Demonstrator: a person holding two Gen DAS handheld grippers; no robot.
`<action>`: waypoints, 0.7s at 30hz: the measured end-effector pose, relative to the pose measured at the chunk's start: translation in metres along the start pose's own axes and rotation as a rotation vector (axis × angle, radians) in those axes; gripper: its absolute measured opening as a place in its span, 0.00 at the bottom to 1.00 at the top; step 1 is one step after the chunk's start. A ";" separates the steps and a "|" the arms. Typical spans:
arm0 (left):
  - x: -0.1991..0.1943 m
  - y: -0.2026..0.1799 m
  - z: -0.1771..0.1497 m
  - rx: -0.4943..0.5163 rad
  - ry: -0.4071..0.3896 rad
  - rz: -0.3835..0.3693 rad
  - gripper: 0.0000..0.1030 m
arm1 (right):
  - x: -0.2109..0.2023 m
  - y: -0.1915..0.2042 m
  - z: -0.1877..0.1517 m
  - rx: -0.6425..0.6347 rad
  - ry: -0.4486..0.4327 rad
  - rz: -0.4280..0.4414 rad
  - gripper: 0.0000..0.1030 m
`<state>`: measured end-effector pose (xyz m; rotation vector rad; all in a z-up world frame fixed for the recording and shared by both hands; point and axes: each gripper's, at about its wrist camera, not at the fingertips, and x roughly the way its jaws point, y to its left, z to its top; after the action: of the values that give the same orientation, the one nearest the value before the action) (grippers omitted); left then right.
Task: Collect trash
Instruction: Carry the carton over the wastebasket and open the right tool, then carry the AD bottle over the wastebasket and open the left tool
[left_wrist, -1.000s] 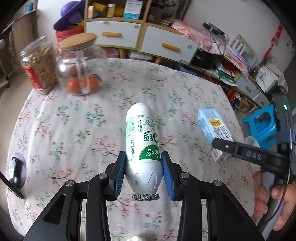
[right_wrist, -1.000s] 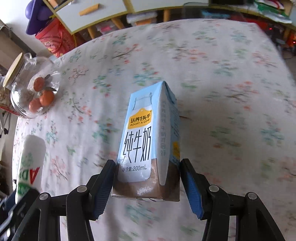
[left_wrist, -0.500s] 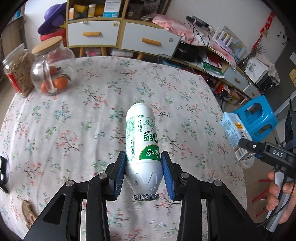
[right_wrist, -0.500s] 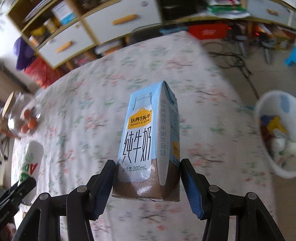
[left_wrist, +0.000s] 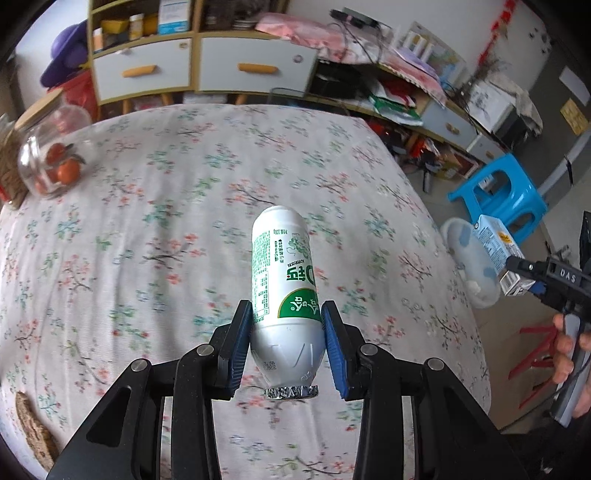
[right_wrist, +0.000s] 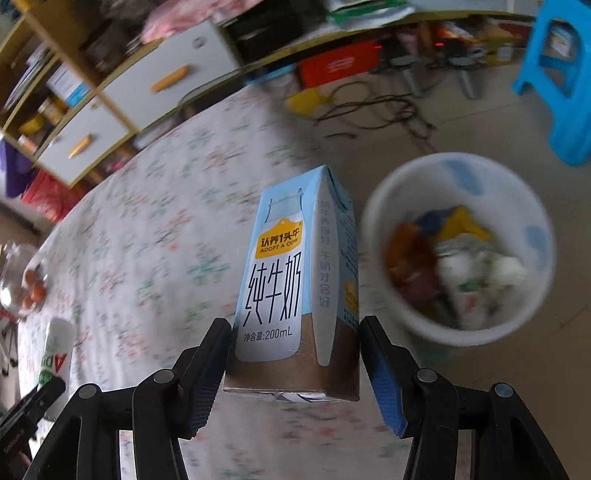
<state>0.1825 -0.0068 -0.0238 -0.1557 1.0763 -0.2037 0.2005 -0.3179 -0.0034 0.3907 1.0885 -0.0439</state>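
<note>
While you look along the left gripper, its blue pads clamp the lower body of a white and green drink bottle, foil-capped neck nearest you, above the floral table. It looks light, smooth and likely slippery, so grip the waist. Along the right gripper, both pads squeeze the brown base of a milk carton. Its thin card probably dents easily. A white bin sits beyond the right fingertip.

left gripper clamping bottle, floral table
</note>
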 end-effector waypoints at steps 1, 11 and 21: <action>0.001 -0.004 -0.001 0.006 0.003 -0.005 0.39 | -0.002 -0.010 0.001 0.014 -0.005 -0.008 0.59; 0.012 -0.051 -0.003 0.093 0.019 -0.031 0.39 | -0.013 -0.081 0.006 0.133 -0.041 -0.032 0.60; 0.035 -0.117 0.007 0.179 0.058 -0.102 0.39 | -0.019 -0.128 0.008 0.231 -0.046 -0.013 0.81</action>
<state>0.1944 -0.1283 -0.0244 -0.0440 1.1030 -0.3964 0.1697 -0.4422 -0.0202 0.5872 1.0435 -0.1910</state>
